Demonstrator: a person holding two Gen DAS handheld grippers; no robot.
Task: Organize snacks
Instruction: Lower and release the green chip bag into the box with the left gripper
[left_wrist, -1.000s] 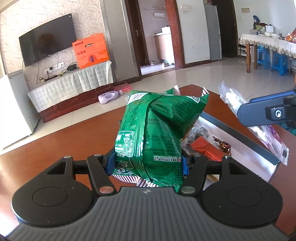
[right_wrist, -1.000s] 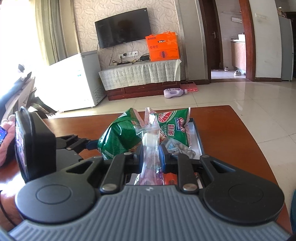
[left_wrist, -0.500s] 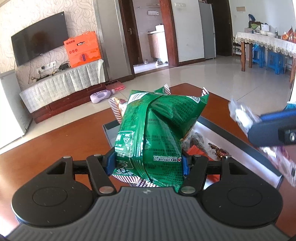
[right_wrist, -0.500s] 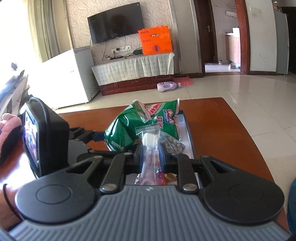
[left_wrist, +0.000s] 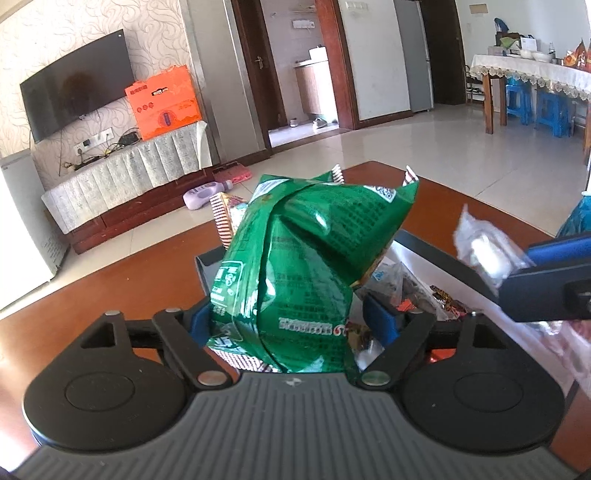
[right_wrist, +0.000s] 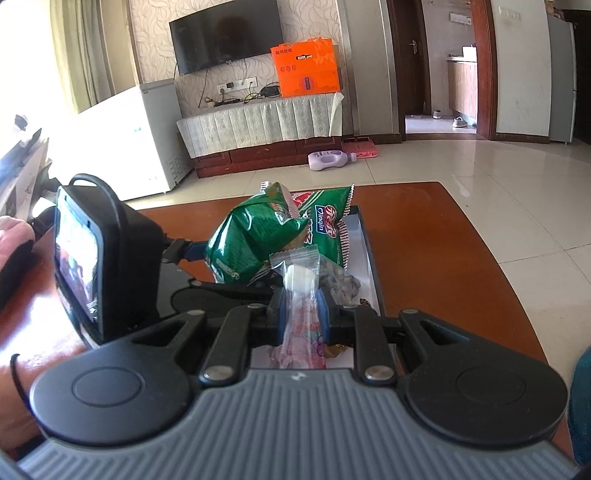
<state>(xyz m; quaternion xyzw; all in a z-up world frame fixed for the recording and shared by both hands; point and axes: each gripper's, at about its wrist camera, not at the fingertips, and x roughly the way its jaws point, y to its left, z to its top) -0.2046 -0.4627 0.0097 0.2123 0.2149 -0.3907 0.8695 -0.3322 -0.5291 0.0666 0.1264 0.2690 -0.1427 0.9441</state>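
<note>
Resting on the brown table, the dark tray is showing its whole length only in the right wrist view. The green snack bag is sitting between the left gripper pads over the tray, the jaws opening, the right pad clear of it. The right gripper is clamping tight on a clear sweet packet.
</note>
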